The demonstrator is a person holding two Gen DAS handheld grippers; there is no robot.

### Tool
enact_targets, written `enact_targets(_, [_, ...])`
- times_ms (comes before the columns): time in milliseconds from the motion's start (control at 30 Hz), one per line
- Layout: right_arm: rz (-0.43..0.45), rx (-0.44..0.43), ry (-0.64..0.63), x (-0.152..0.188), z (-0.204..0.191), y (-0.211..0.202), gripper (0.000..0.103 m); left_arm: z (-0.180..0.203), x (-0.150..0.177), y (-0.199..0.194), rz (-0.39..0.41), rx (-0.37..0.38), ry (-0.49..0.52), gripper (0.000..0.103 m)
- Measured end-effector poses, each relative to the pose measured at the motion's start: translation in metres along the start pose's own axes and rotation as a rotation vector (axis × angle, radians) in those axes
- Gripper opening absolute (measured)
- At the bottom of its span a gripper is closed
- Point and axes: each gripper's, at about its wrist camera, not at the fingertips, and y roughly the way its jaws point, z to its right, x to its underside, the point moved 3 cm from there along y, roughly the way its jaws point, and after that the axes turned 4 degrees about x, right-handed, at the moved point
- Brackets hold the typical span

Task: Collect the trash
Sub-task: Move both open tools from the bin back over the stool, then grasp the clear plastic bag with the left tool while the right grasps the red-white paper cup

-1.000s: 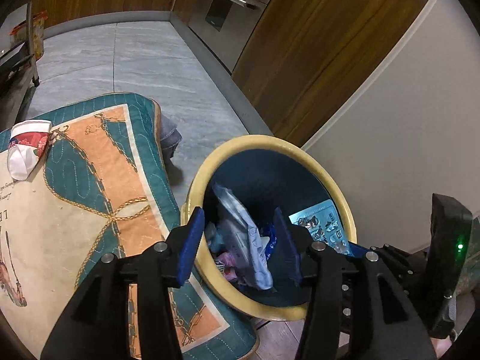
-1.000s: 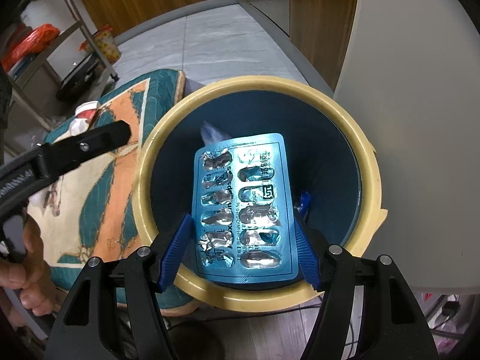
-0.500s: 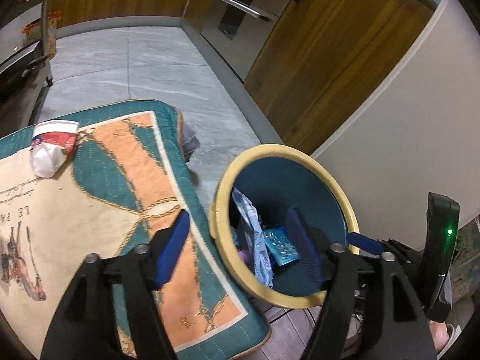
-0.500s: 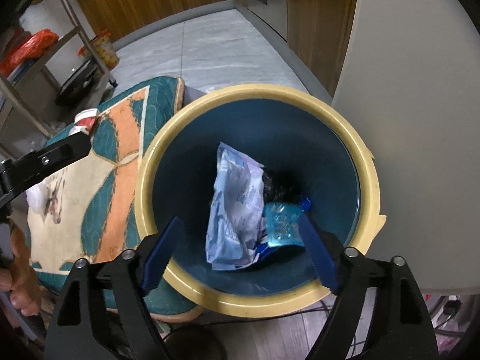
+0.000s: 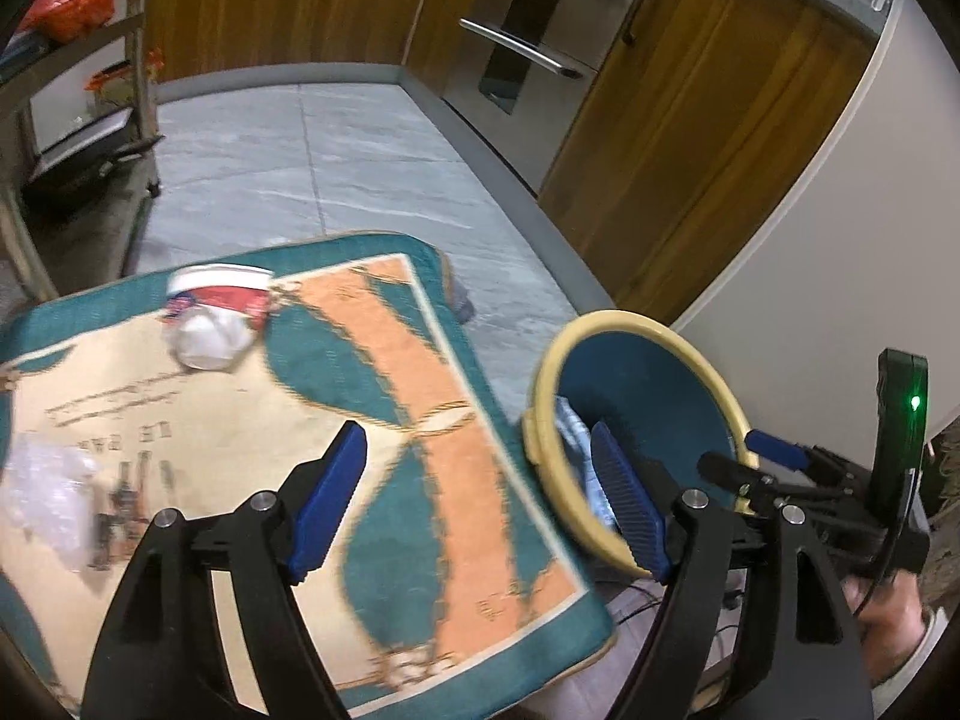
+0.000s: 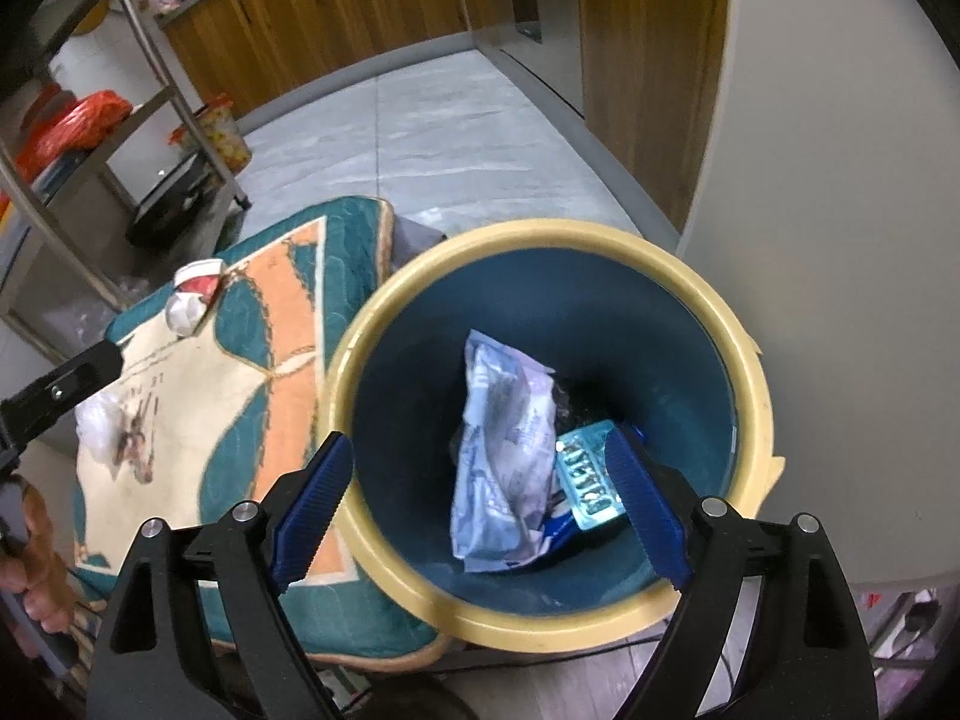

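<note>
Trash left to collect: crushed red-and-white paper cup [image 5: 213, 315] and crumpled clear plastic film [image 5: 45, 489], both on the teal-and-orange patterned mat [image 5: 420, 372], ahead and to the left of the left hand-held gripper [image 5: 480, 504]. Cup looks light and soft; pinch across its flattened wall. Film likely slippery, so grab a bunched fold. Both hand-held grippers' jaws opening, nothing between them. Only the right view shows the bottom of the yellow-rimmed blue bin [image 6: 384, 324] under the right hand-held gripper [image 6: 480, 516]: pale wrapper [image 6: 504, 450], blister pack [image 6: 588, 486].
</note>
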Motion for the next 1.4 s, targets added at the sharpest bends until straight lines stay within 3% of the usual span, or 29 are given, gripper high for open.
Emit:
enact_targets(467, [0.04,-0.053,-0.116,-0.007,-0.061,-0.012,0.09,-0.101,0.014,-0.069,0.07,-0.184,-0.067,0.081])
enact_targets(767, [0.058,-0.11,-0.177,-0.006,-0.101,-0.02,0.091,-0.162,0.037,-0.092,0.065,-0.291,-0.143,0.082])
enact_targets(1100, [0.051,-0.156,-0.25,-0.008,-0.143,-0.021,0.091,-0.206,0.055,-0.08,-0.005,-0.367,-0.175,0.082])
enact_targets(1300, [0.042,-0.171,-0.283,-0.006,-0.161,-0.021,0.091,-0.221,0.058,-0.06,-0.039,-0.348,-0.193,0.082])
enact_targets(1400, [0.03,-0.17,-0.305,-0.004,-0.169,-0.018,0.091,-0.227,0.061,-0.05,-0.071,-0.324,-0.213,0.073])
